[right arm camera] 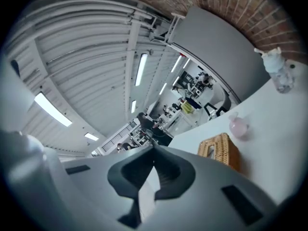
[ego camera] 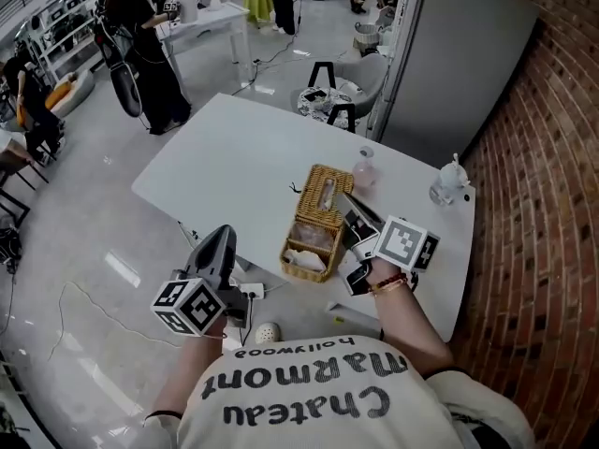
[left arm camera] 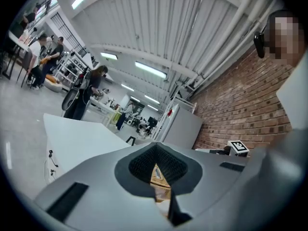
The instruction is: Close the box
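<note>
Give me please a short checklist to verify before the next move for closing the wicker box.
1. The lid of the wicker box is closed: not ok, it is open.
2. The right gripper is free: ok, jaws shut, nothing between.
3. The left gripper is free: ok, jaws shut, empty.
4. The white contents lie below the rim: cannot tell.
5. The pink bottle is out of the lid's path: ok, it stands beyond the lid.
</note>
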`<state>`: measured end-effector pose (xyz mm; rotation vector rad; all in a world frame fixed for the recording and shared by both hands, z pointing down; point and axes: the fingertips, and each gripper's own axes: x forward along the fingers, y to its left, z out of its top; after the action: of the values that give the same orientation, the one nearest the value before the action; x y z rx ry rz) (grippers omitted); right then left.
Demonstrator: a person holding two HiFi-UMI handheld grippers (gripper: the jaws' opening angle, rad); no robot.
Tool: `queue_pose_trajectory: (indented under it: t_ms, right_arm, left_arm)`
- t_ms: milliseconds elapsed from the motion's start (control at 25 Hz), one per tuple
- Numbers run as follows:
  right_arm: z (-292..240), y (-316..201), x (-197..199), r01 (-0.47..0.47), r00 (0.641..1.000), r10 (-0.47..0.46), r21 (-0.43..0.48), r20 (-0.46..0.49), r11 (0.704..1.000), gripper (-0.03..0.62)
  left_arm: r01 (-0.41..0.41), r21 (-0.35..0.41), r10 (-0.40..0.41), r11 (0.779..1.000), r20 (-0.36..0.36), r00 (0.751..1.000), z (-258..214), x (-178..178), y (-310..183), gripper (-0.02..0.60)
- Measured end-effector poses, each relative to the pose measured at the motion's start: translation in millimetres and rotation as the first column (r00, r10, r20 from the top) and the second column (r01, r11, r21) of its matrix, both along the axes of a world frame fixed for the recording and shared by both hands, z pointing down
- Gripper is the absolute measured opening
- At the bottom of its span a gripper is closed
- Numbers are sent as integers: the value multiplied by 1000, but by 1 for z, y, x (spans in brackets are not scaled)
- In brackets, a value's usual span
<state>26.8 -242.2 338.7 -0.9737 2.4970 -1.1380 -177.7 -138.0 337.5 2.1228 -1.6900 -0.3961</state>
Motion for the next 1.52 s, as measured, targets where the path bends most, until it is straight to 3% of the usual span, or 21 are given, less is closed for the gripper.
queue_pose_trajectory:
  t_ms: [120, 280, 360, 800, 1520]
  right_arm:
    - [-34, 17, 9, 21, 999, -25, 137, 24, 990, 0]
    - [-49, 37, 32, -6, 1000, 6, 225, -1, 974, 2]
    - [-57, 47, 40, -3, 1000, 3, 256, -1, 967, 2]
    - [-51, 82, 75, -7, 991, 44, 281, -126, 960, 2]
    - [-35, 108, 97, 21, 984, 29, 271, -178, 962, 2]
  left_arm:
    - [-17, 41, 17, 999, 3, 1000, -17, 18, 11, 0]
    - [-33, 55, 27, 998, 95, 995, -25, 40, 28, 2]
    - [-38, 59, 31, 998, 107, 994, -27, 50, 36, 0]
    - [-24, 89, 14, 996, 109, 994, -36, 84, 73, 0]
    - [-15, 69, 8, 998, 105, 994, -25, 105, 101, 0]
